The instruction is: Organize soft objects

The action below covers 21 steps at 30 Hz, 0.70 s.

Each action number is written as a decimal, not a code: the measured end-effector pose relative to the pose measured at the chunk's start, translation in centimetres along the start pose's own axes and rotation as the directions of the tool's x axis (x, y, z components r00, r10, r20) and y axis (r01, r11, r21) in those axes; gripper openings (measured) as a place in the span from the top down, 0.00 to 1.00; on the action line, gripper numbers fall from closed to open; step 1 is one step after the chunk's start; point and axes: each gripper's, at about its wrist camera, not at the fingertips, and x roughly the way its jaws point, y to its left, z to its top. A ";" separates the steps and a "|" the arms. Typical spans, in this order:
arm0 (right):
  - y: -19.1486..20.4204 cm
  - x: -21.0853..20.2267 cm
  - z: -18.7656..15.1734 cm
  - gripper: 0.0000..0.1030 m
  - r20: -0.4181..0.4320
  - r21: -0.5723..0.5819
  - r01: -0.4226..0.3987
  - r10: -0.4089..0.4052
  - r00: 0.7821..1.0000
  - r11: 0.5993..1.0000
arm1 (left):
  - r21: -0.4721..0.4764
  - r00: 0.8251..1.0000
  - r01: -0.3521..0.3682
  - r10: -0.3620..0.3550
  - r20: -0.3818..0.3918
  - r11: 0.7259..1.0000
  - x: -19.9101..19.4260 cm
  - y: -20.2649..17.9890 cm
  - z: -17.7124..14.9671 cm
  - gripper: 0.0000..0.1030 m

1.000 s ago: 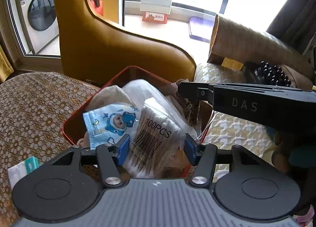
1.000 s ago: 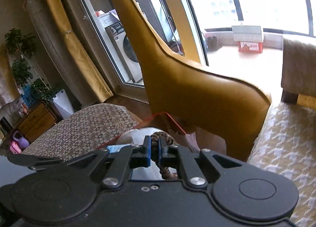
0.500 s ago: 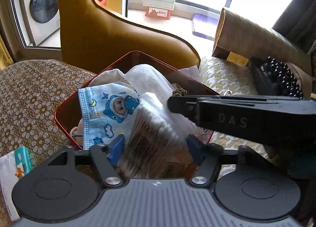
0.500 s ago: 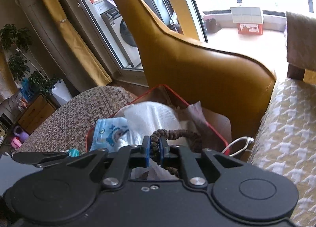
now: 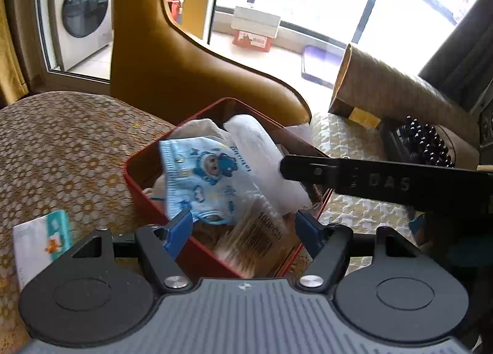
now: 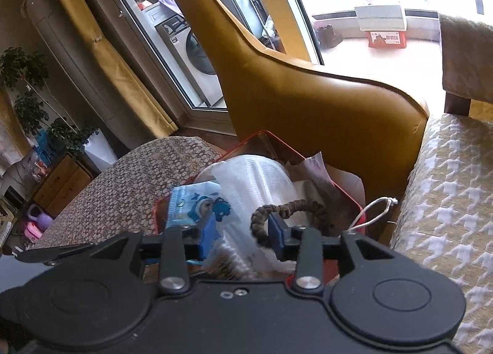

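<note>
A red box (image 5: 140, 187) sits on the patterned cushion and holds a blue cartoon face mask (image 5: 200, 181), a white wad in plastic (image 5: 255, 150) and a bag of cotton swabs (image 5: 258, 240). My left gripper (image 5: 242, 229) is open just above the box's near edge, with the swab bag loose between its fingers. My right gripper (image 6: 243, 230) is open over the same red box (image 6: 359, 209). A brown braided cord (image 6: 286, 212) lies against its right finger, over the white wad (image 6: 265, 181) and beside the mask (image 6: 197, 203).
A tissue pack (image 5: 40, 240) lies on the cushion left of the box. A tan leather chair back (image 5: 172, 73) rises behind it. A houndstooth cushion (image 6: 446, 193) lies to the right, with a beaded mat (image 5: 425, 144) and a white string (image 6: 374, 209) nearby.
The left gripper opened wider and the cotton swab bag dropped into the box. The right gripper opened and let go of the braided cord, and tilted down over the box.
</note>
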 end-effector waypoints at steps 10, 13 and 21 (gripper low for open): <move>2.8 -4.8 -0.9 0.60 0.040 -0.048 -0.019 0.021 0.999 0.999 | -0.021 0.996 -0.017 0.018 0.086 1.000 -6.8 1.5 -1.3 0.29; 4.0 -6.3 -1.7 0.60 0.052 -0.081 -0.019 0.023 0.998 0.997 | -0.026 0.993 -0.030 0.032 0.111 0.999 -8.9 1.8 -1.8 0.29; 7.4 -9.9 -4.1 0.57 0.091 -0.167 -0.030 0.045 0.995 0.985 | -0.025 0.981 -0.059 0.063 0.183 0.998 -14.5 2.3 -3.6 0.29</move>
